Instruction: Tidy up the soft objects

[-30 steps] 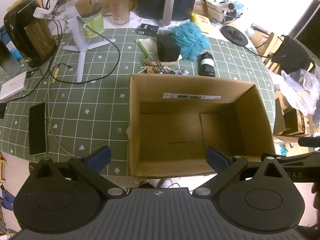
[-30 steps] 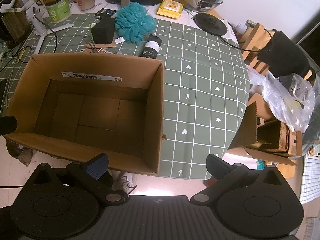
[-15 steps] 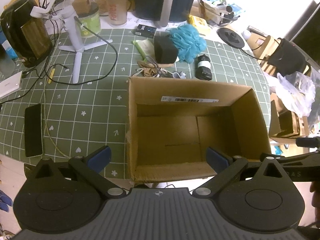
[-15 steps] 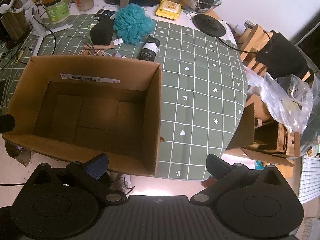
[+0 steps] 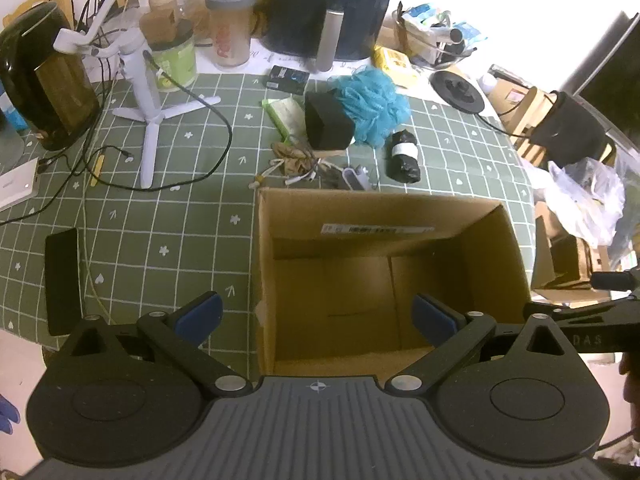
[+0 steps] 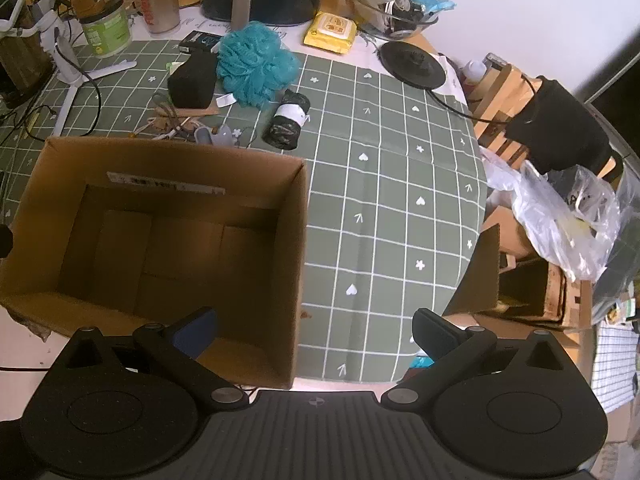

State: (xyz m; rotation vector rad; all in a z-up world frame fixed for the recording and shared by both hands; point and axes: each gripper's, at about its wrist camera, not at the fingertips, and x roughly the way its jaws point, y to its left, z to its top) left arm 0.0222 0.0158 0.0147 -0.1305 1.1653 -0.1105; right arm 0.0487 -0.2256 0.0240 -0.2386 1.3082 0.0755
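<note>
Sitting open-topped on the green grid tablecloth [image 6: 384, 208], the cardboard box [image 5: 492, 256] has nothing inside, its long axis running left-right at the table's near edge. Behind its far wall: black foam block [image 5: 328, 125] touching the blue mesh loofah [image 5: 372, 106], and just right of them a black roll with white band [image 5: 403, 156], long axis pointing roughly away from the camera. Left gripper [image 5: 316, 314] hovers over the box's near-left part, jaws spread, holding nothing. Right gripper [image 6: 314, 330] hovers by the box's near-right corner, jaws spread, holding nothing.
</note>
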